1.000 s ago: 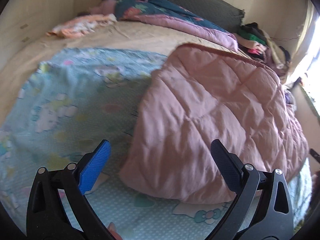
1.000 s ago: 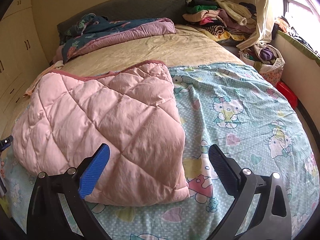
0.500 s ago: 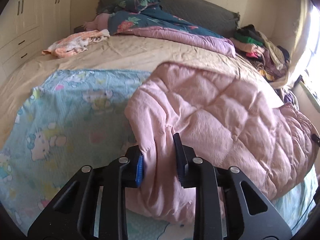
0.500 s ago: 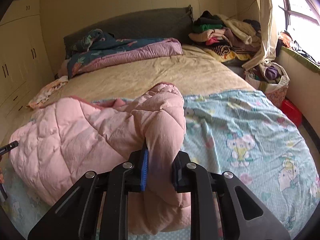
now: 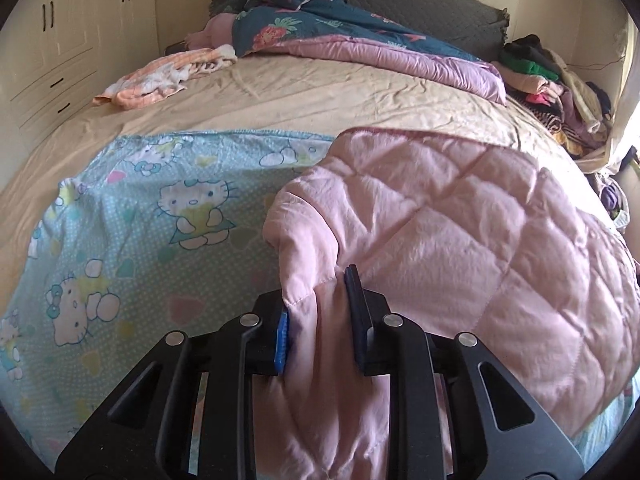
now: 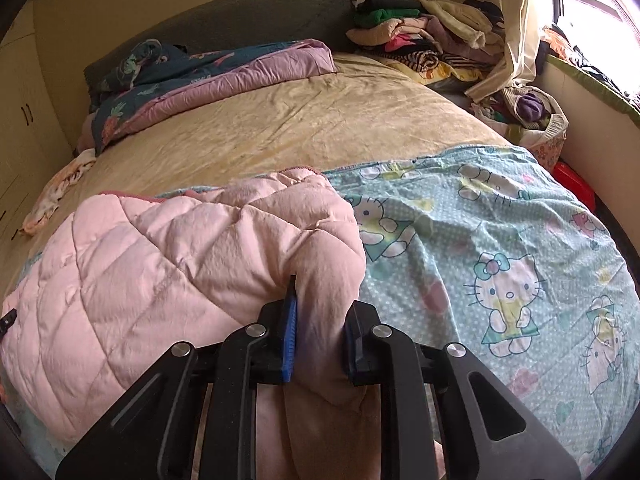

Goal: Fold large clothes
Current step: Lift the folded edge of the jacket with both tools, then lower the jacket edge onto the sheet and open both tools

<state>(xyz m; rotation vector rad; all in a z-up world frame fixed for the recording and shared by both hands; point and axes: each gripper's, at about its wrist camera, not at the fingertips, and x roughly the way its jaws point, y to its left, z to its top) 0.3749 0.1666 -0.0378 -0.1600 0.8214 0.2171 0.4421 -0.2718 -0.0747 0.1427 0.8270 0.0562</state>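
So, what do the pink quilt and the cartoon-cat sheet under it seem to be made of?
Pink quilt: probably padded woven fabric with a slight sheen; stitched diamond lines and puffy panels show filling.
Cartoon-cat sheet: thin printed cloth, matte, perhaps cotton; it lies flat with fine wrinkles.

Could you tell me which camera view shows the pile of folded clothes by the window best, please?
The right wrist view: the pile of folded clothes sits high in the frame, well lit, its separate layers distinguishable beside the curtain. The left wrist view catches the same pile only at the far right edge, smaller and squeezed by the fisheye.
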